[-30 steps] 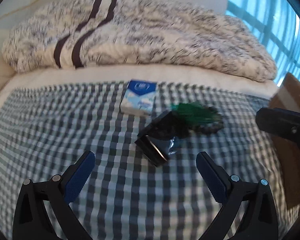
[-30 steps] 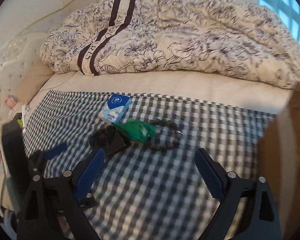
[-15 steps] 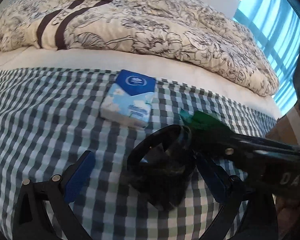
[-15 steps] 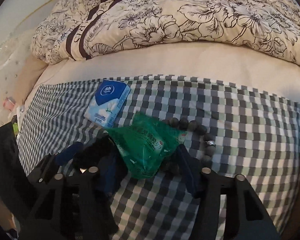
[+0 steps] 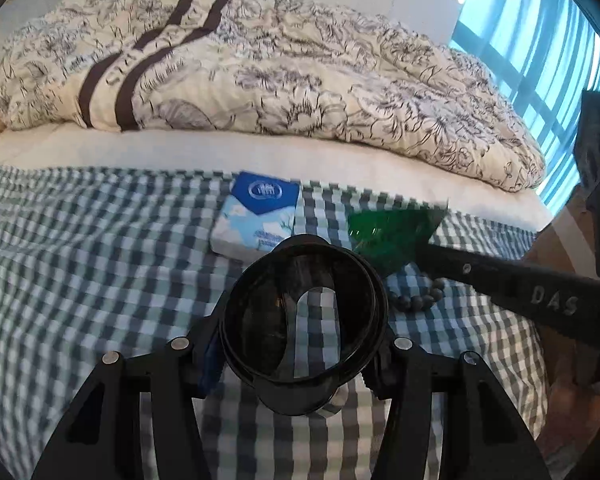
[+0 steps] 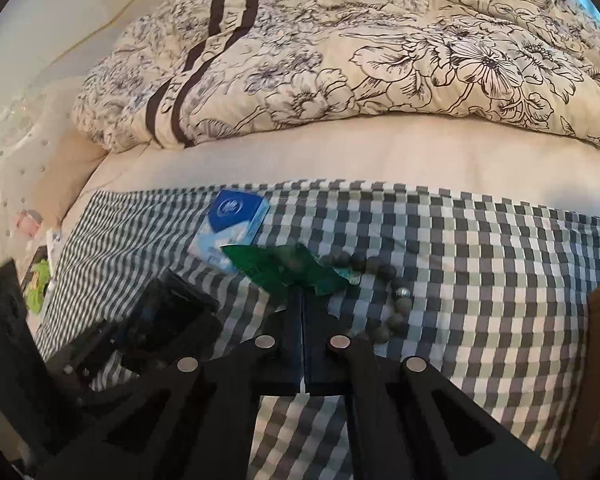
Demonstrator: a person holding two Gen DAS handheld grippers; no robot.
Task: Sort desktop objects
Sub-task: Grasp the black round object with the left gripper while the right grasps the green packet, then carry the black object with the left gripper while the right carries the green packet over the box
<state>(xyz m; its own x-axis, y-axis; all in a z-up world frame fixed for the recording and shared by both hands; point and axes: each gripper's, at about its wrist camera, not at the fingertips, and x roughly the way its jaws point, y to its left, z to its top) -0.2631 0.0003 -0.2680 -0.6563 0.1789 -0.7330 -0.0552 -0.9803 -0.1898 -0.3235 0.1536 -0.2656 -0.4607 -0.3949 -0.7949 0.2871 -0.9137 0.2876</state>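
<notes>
From the left wrist, the left gripper [image 5: 300, 364] is clamped on a black see-through cup [image 5: 304, 320], held above the checked cloth [image 5: 80, 280] on the bed, its long axis running along the fingers and its round open mouth turned back toward the camera. Just past it a blue tissue pack [image 5: 260, 216] lies flat, long axis pointing away toward the flowered quilt [image 5: 280, 72]. To the right hangs a green packet [image 5: 388, 236], with a string of beads [image 5: 420, 300] on the cloth below it. From the right wrist, the right gripper [image 6: 302, 308] has its fingers pressed together on the near edge of the green packet [image 6: 288, 270], which stretches crosswise, left to right. The tissue pack [image 6: 232, 228] sits just behind it, and the beads [image 6: 384, 296] curve beside it on the right.
</notes>
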